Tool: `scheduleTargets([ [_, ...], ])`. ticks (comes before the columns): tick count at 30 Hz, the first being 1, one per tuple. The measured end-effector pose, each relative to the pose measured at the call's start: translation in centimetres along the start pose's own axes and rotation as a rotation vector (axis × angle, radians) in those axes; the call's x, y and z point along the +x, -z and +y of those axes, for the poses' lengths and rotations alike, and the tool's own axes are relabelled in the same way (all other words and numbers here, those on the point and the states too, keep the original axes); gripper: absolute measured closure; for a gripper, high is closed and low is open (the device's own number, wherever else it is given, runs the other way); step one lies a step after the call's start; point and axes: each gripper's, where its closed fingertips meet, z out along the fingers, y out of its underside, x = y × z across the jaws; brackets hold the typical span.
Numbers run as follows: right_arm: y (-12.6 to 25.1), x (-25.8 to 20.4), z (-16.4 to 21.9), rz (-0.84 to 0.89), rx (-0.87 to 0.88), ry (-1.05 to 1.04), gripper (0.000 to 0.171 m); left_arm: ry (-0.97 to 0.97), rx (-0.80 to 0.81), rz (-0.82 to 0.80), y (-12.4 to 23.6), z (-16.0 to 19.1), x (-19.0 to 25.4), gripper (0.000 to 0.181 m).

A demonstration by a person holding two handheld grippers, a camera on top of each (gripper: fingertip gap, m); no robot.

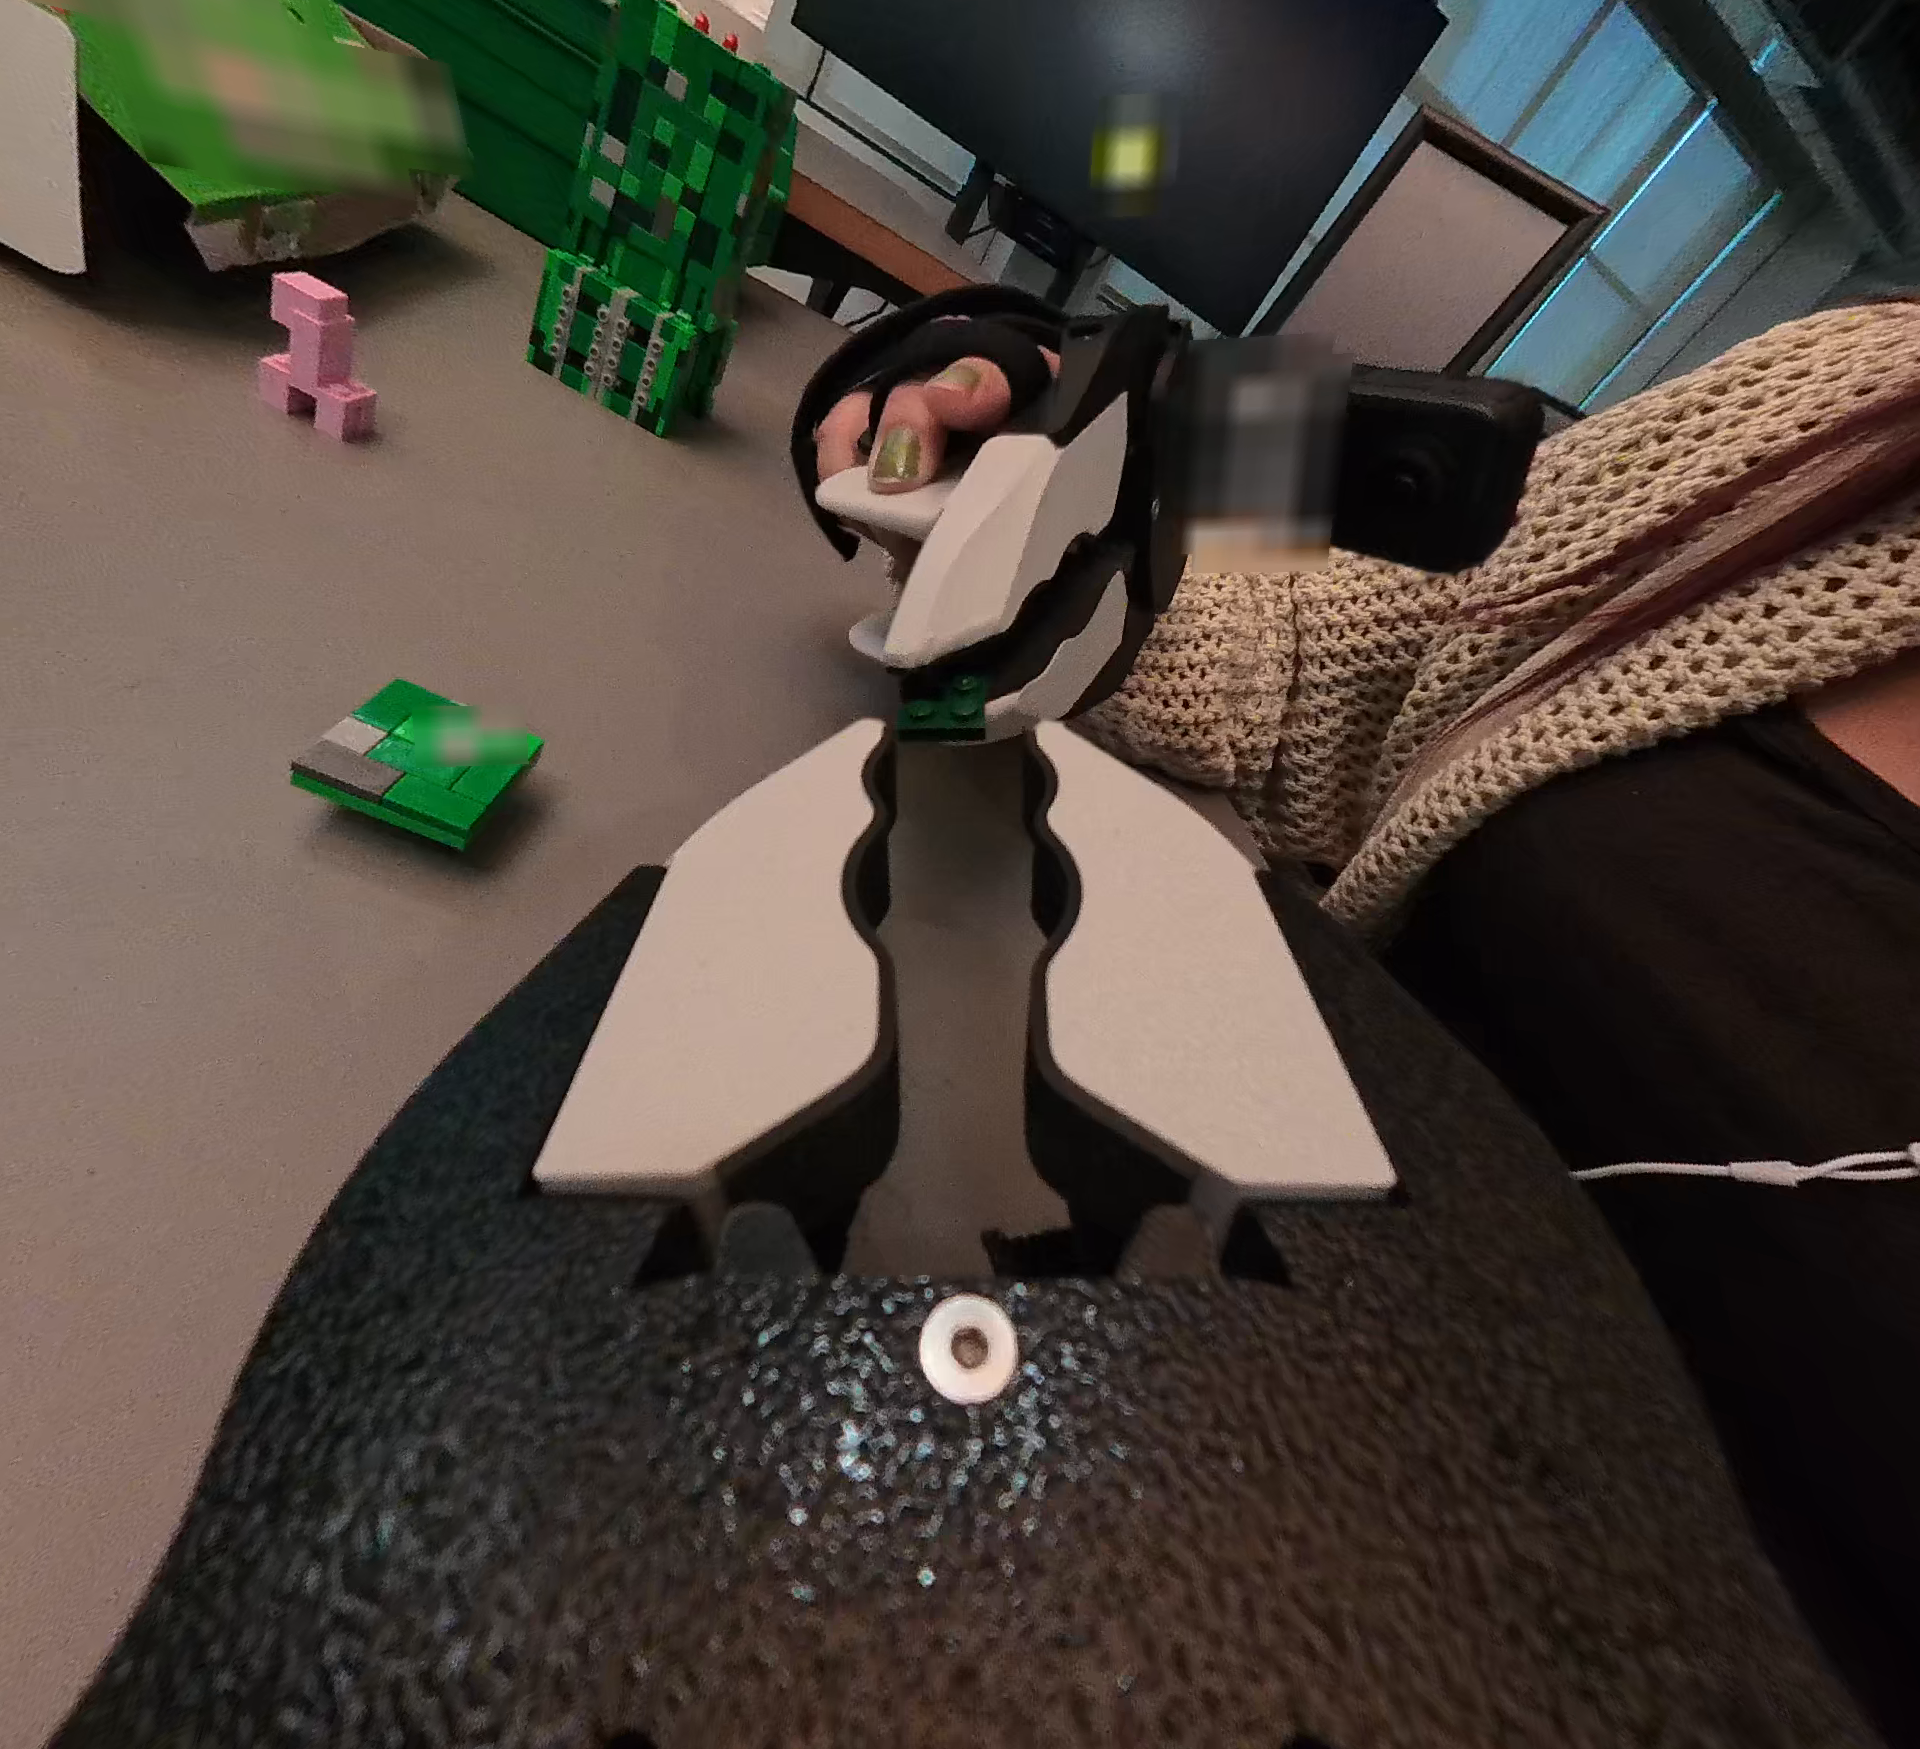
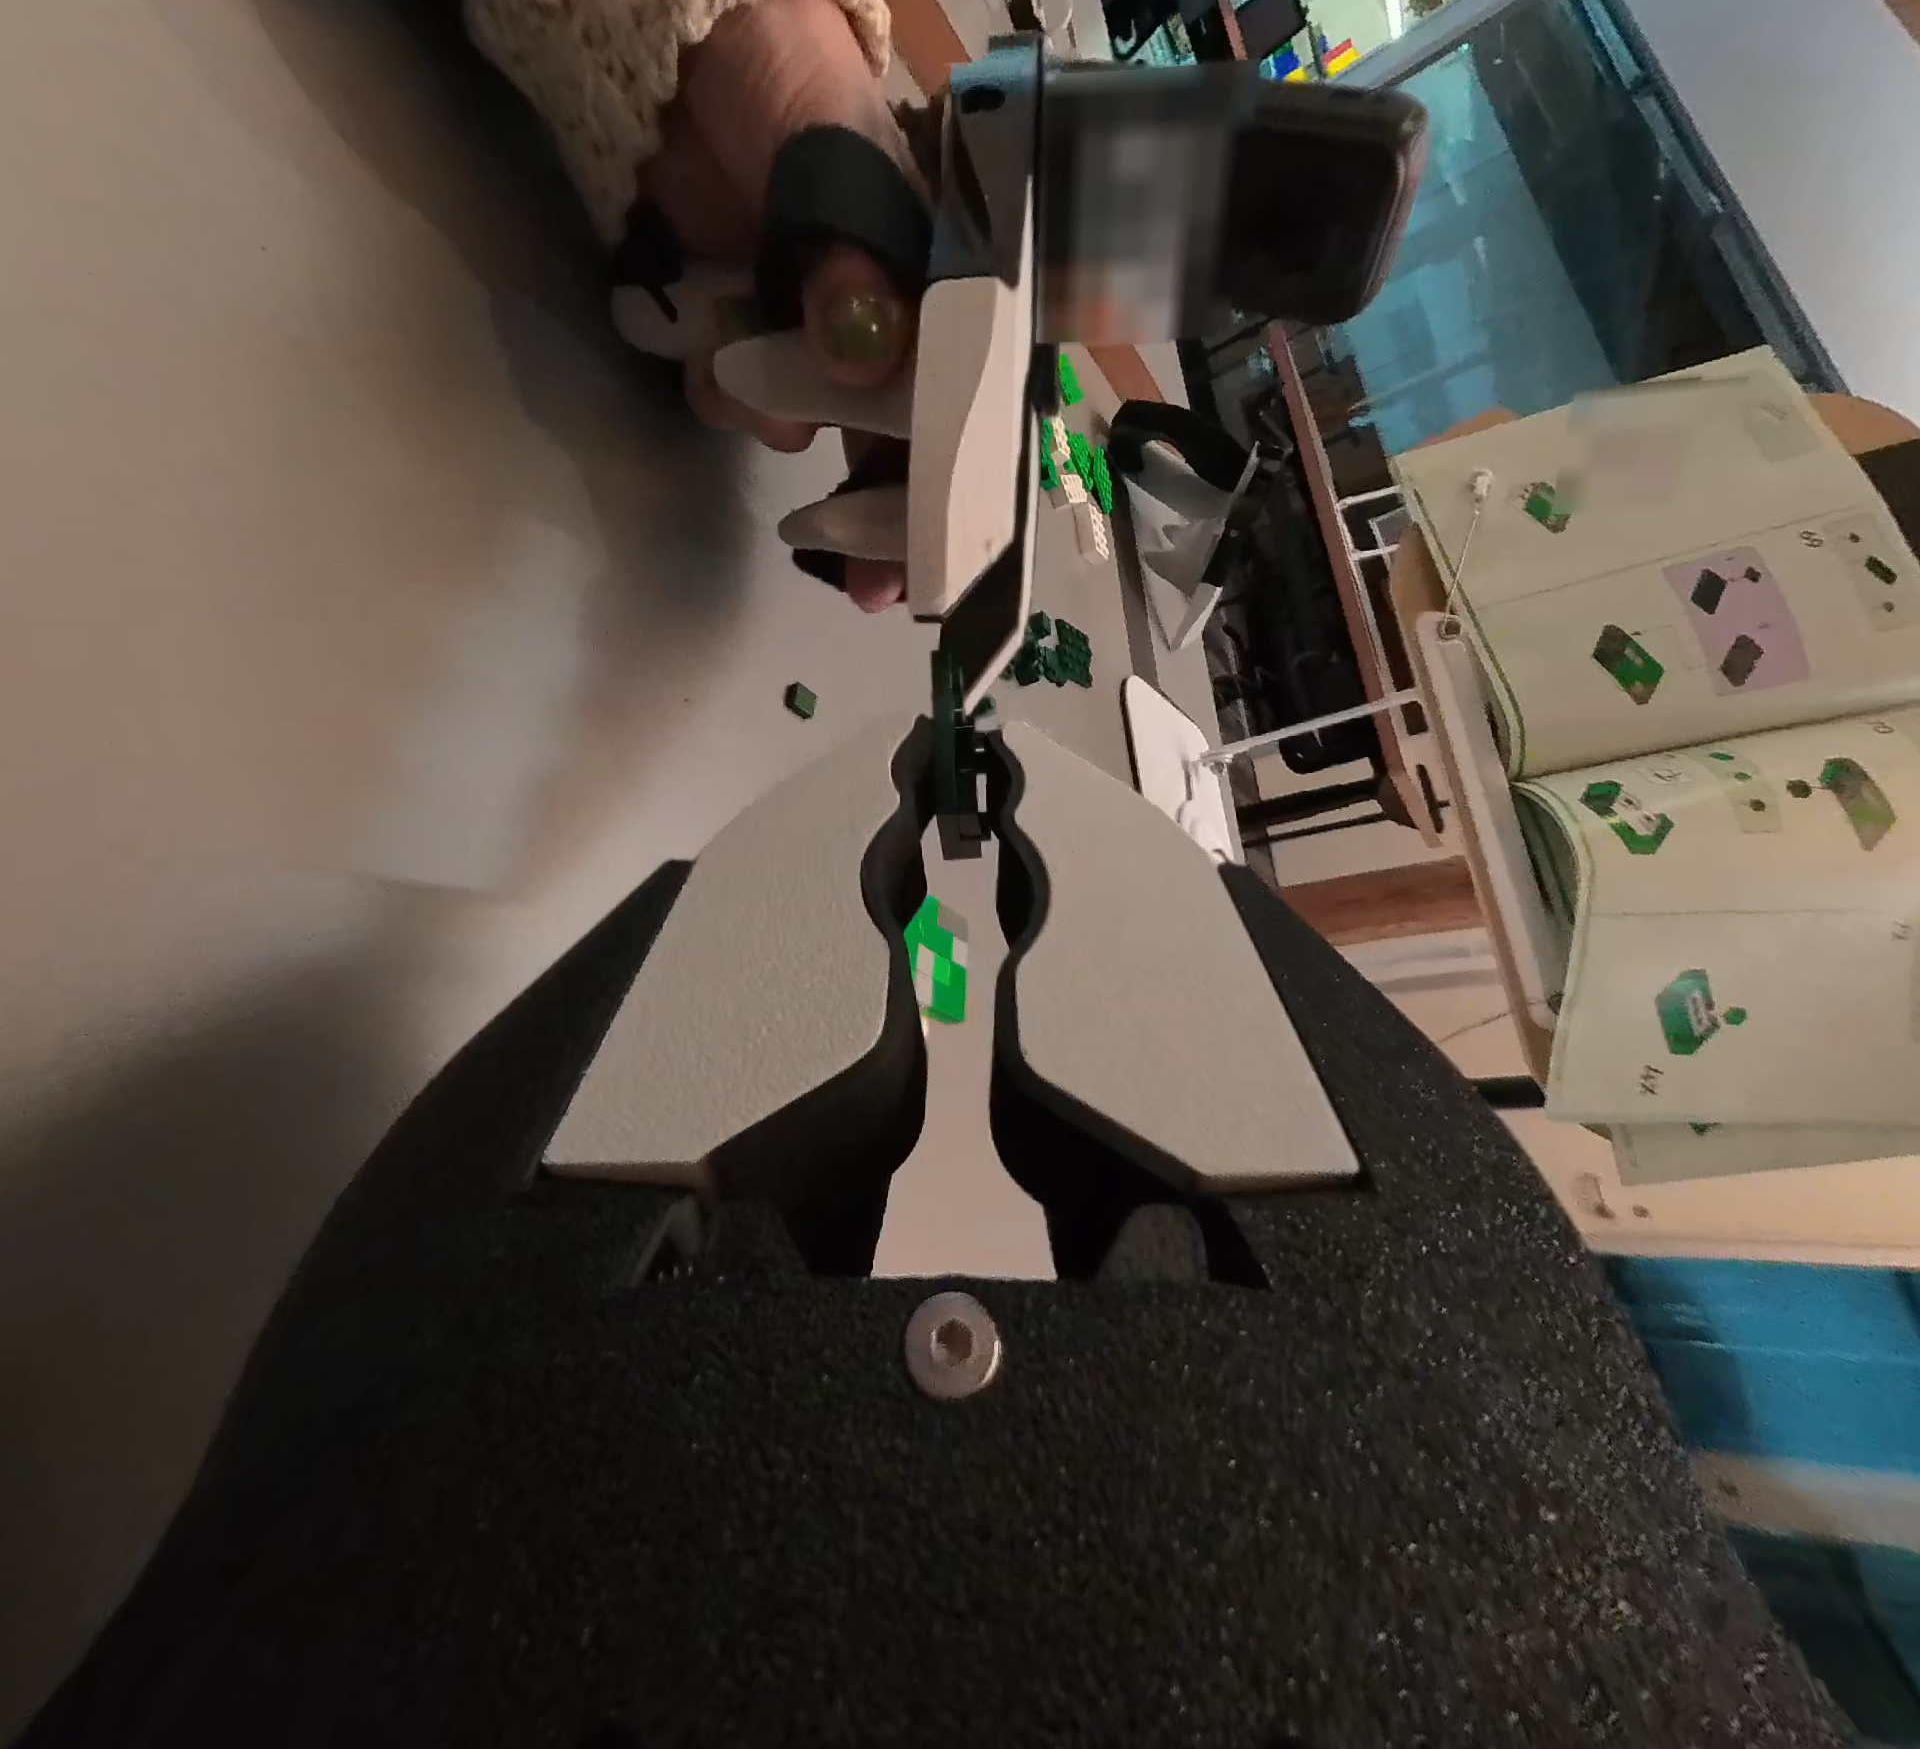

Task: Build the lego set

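Note:
My right gripper (image 2: 958, 754) is shut on a small dark green Lego plate (image 2: 954, 790), seen edge-on between its fingertips. In the left wrist view the same plate (image 1: 940, 712) hangs studs-up at the tips of the right gripper (image 1: 961, 676), held above the grey table (image 1: 312, 1024). My left gripper (image 1: 961, 745) is open, its tips just short of the plate, the left tip almost touching it. In the right wrist view the left gripper (image 2: 971, 673) comes down onto the plate from above. A flat green and grey tile panel (image 1: 416, 759) lies on the table.
A tall green block figure (image 1: 665, 213) and a small pink figure (image 1: 312, 359) stand at the back, beside a green box (image 1: 260, 78) and a dark monitor (image 1: 1122, 37). Loose green bricks (image 2: 1055, 655) and an open instruction booklet (image 2: 1683, 764) lie farther off. A person's knitted sleeve (image 1: 1455, 608) is close by.

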Motion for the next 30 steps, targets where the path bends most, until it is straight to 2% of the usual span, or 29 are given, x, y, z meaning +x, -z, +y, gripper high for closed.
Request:
scheduleTargets([
  [1,0.00,-0.02,0.05,0.001,-0.005,0.008,0.163,0.001,0.001,-0.001,0.01,-0.02,-0.02,0.159],
  [30,-0.14,-0.14,-0.37,0.004,-0.011,0.039,0.163,-0.019,-0.026,-0.018,-0.21,0.32,-0.08,0.166],
])
